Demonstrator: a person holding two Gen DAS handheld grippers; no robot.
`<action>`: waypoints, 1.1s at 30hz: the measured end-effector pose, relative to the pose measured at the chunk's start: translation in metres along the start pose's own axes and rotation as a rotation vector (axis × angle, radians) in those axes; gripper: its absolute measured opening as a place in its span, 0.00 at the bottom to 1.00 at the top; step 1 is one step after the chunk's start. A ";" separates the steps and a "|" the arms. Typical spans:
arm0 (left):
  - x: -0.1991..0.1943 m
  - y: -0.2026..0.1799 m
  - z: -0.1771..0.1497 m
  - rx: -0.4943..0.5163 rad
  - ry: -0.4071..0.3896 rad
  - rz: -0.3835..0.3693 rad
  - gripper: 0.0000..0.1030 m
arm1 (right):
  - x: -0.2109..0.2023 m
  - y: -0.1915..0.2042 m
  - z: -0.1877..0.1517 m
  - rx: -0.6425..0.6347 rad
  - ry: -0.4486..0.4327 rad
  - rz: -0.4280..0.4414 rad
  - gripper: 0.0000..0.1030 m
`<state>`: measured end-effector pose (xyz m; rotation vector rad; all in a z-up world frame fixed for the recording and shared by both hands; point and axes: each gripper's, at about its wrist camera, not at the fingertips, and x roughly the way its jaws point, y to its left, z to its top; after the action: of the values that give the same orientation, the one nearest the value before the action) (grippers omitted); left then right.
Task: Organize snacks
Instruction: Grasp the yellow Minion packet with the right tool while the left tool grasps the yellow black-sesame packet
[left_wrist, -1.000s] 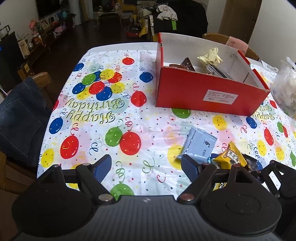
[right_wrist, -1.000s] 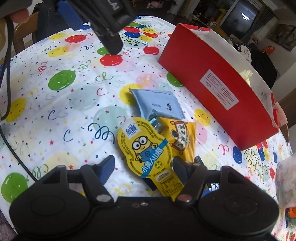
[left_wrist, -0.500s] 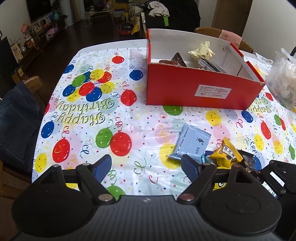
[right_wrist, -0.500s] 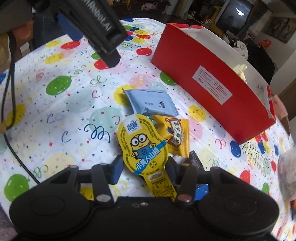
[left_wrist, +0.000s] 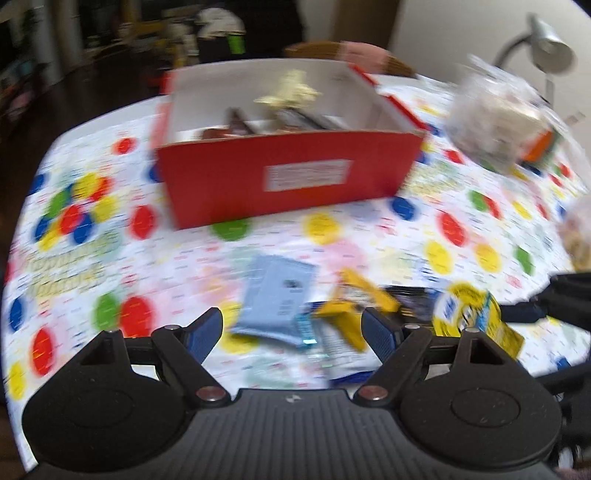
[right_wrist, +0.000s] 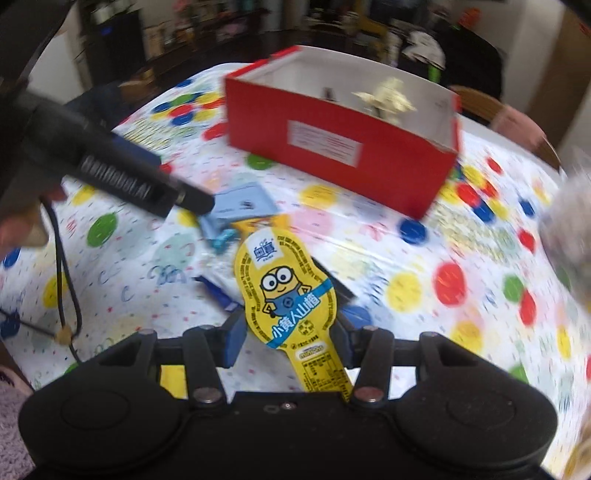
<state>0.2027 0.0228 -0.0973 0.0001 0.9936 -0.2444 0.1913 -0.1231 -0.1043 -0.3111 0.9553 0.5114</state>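
Right tongs (right_wrist: 286, 341): just clamped shut on yellow minion pack (right_wrist: 290, 295), lifted off table (right_wrist: 369, 236) | Left tongs (left_wrist: 291, 330): gaped empty, swung over blue packet (left_wrist: 277, 299)

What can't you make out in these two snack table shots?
- Red box label: blurred in both views.
- Box contents: partly hidden by its front wall.
- Dark packet, left wrist view: hidden behind the left gripper finger.
- Clear bag, right wrist view: blurred, cut off.
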 end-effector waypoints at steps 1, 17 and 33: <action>0.005 -0.005 0.002 0.018 0.008 -0.026 0.80 | -0.001 -0.006 -0.002 0.022 0.000 -0.006 0.46; 0.060 -0.034 0.020 0.254 0.137 -0.150 0.58 | -0.005 -0.045 -0.016 0.136 0.004 -0.021 0.46; 0.068 -0.032 0.014 0.261 0.130 -0.106 0.37 | -0.002 -0.049 -0.011 0.133 0.000 -0.021 0.46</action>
<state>0.2430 -0.0240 -0.1428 0.2036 1.0860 -0.4753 0.2096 -0.1700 -0.1067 -0.2009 0.9798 0.4266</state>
